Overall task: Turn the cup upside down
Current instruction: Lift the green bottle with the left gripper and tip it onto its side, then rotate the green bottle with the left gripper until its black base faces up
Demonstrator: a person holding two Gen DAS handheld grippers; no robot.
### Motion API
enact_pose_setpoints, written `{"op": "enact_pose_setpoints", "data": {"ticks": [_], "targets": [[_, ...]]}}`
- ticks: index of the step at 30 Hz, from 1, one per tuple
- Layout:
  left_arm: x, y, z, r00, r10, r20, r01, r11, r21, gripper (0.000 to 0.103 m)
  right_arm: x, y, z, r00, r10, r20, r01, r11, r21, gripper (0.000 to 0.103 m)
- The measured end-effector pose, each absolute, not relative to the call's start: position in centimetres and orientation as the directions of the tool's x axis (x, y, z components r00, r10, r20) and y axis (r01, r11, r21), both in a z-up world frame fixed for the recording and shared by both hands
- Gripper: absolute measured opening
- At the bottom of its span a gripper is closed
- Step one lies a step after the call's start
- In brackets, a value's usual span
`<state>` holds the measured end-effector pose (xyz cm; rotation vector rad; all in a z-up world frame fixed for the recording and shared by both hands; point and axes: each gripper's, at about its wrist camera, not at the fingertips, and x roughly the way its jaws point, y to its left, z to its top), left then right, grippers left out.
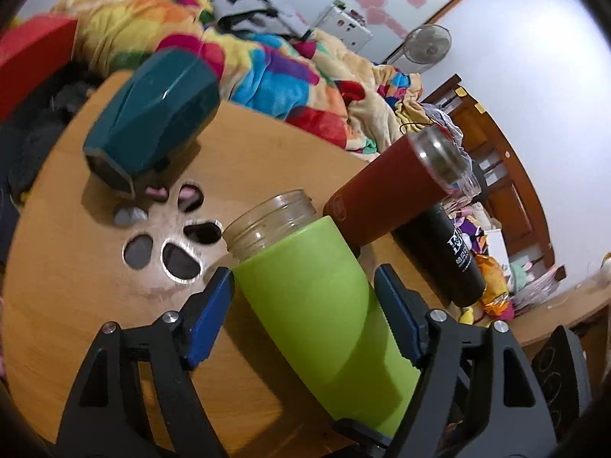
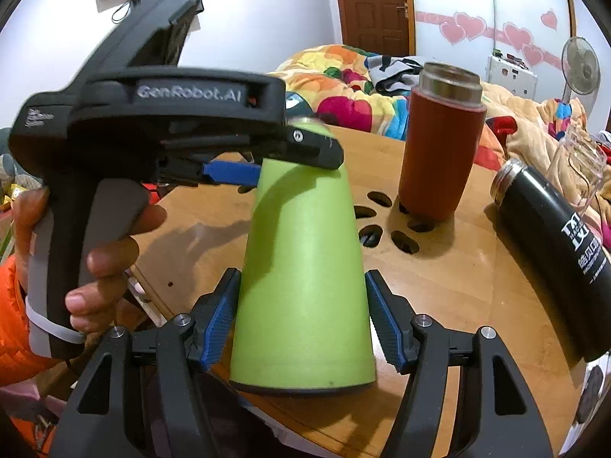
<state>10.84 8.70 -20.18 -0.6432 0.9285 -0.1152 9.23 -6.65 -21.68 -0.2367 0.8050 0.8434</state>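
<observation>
Cup (image 2: 301, 267): green sleeve, clear glass threaded mouth, centre of both frames over the desk (image 2: 450, 286). In your right-wrist view the left tool (image 2: 294, 160) covers its mouth and the bottom rim is blurred, so contact with the desk can't be judged. Left tool (image 1: 305, 305) pads flank the sleeve; whether they're pinching it or just spread beside it, can't tell. Right tool (image 2: 301, 316) is spread, gaps both sides. Count: one green cup, one red flask (image 2: 439, 152), one black flask (image 2: 557, 252), one teal cup (image 1: 152, 114).
</observation>
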Motion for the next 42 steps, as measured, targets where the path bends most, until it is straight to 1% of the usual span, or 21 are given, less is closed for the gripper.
{"op": "enact_pose_setpoints", "data": {"ticks": [3, 5, 8, 9, 11, 13, 14, 16, 17, 18, 19, 21, 25, 28, 32, 38, 42], "targets": [[10.4, 8.3, -19.9, 0.614, -0.316, -0.723, -0.165, 0.844, -0.509, 0.075, 9.0, -6.6, -21.9, 0.395, 0.568, -0.722, -0.745, 0.658, 0.11, 0.062], [10.2, 7.3, -18.8, 0.625, -0.267, -0.733, -0.134, 0.889, -0.438, 0.075, 8.8, -6.6, -21.8, 0.396, 0.567, -0.722, -0.748, 0.656, 0.104, 0.062], [9.6, 5.2, -17.3, 0.644, -0.156, -0.749, -0.083, 0.959, -0.271, 0.075, 8.9, -6.8, -21.7, 0.392, 0.567, -0.724, -0.749, 0.654, 0.106, 0.062], [9.4, 4.7, -16.8, 0.65, -0.133, -0.748, -0.07, 0.97, -0.234, 0.074, 9.0, -6.8, -21.7, 0.389, 0.568, -0.725, -0.747, 0.655, 0.112, 0.062], [8.9, 3.8, -16.1, 0.657, -0.131, -0.743, -0.037, 0.978, -0.206, 0.071, 9.1, -7.0, -21.9, 0.385, 0.563, -0.731, -0.73, 0.671, 0.133, 0.063], [8.5, 3.0, -15.7, 0.651, -0.147, -0.745, -0.002, 0.981, -0.196, 0.067, 9.0, -6.9, -22.5, 0.367, 0.543, -0.756, -0.72, 0.68, 0.139, 0.068], [8.3, 2.7, -15.6, 0.65, -0.151, -0.745, 0.008, 0.981, -0.192, 0.064, 8.7, -6.9, -22.9, 0.367, 0.523, -0.769, -0.714, 0.689, 0.128, 0.069], [8.1, 2.3, -15.7, 0.64, -0.165, -0.751, 0.026, 0.981, -0.193, 0.058, 7.9, -6.9, -23.6, 0.375, 0.496, -0.783, -0.708, 0.698, 0.103, 0.068], [8.2, 2.0, -15.7, 0.634, -0.17, -0.754, 0.029, 0.98, -0.196, 0.052, 7.5, -7.1, -23.7, 0.389, 0.489, -0.781, -0.704, 0.705, 0.091, 0.068], [8.3, 2.0, -16.0, 0.622, -0.18, -0.762, 0.033, 0.978, -0.204, 0.046, 7.2, -7.3, -23.6, 0.406, 0.487, -0.773, -0.697, 0.712, 0.082, 0.064], [8.3, 1.8, -16.1, 0.619, -0.17, -0.766, 0.025, 0.98, -0.197, 0.046, 7.0, -7.4, -23.6, 0.413, 0.489, -0.768, -0.697, 0.713, 0.079, 0.064], [8.3, 1.7, -16.2, 0.616, -0.161, -0.771, 0.016, 0.981, -0.193, 0.042, 6.8, -7.6, -23.6, 0.42, 0.487, -0.766, -0.686, 0.723, 0.084, 0.064], [7.8, 2.4, -15.8, 0.618, -0.219, -0.756, 0.021, 0.965, -0.262, 0.04, 6.3, -8.2, -23.1, 0.432, 0.49, -0.757, -0.667, 0.738, 0.097, 0.064], [7.5, 2.7, -15.1, 0.628, -0.238, -0.741, 0.026, 0.958, -0.285, 0.04, 6.2, -8.8, -21.7, 0.444, 0.512, -0.735, -0.66, 0.742, 0.118, 0.063], [7.0, 3.2, -14.1, 0.641, -0.262, -0.721, 0.032, 0.948, -0.316, 0.04, 5.8, -9.1, -19.3, 0.479, 0.526, -0.703, -0.661, 0.743, 0.106, 0.063], [6.7, 3.6, -12.0, 0.657, -0.254, -0.71, 0.049, 0.954, -0.295, 0.04, 5.7, -9.1, -15.7, 0.504, 0.556, -0.661, -0.684, 0.724, 0.088, 0.063], [5.6, 4.1, -8.4, 0.689, -0.294, -0.662, 0.114, 0.947, -0.302, 0.04, 6.1, -8.7, -14.2, 0.505, 0.563, -0.654, -0.699, 0.711, 0.073, 0.063]]}}
